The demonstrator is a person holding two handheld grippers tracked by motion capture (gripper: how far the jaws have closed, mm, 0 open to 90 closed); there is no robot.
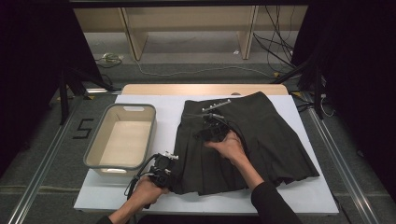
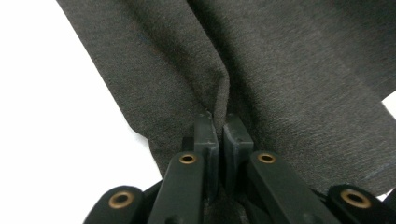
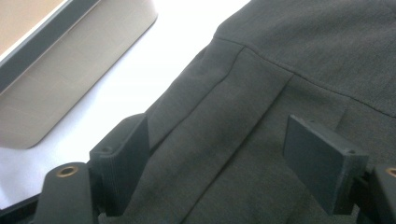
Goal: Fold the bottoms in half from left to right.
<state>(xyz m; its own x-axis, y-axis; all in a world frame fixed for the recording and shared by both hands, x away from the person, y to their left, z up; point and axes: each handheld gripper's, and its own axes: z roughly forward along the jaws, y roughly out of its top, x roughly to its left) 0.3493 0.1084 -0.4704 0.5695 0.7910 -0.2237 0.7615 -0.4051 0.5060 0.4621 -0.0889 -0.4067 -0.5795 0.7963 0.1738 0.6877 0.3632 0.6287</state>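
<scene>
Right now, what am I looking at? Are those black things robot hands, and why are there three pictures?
No robot here: a person holds a grabbing tool in each hand. One picture looks down from above the table. The other two come from small cameras riding on each tool, looking along its black jaws. On the white table lie a dark pleated skirt and an empty beige tub. The left tool is shut on the skirt's near corner; its own camera shows the cloth pinched between the jaws. The right tool rests on the skirt near the waistband with its jaws wide open, gripping nothing.
</scene>
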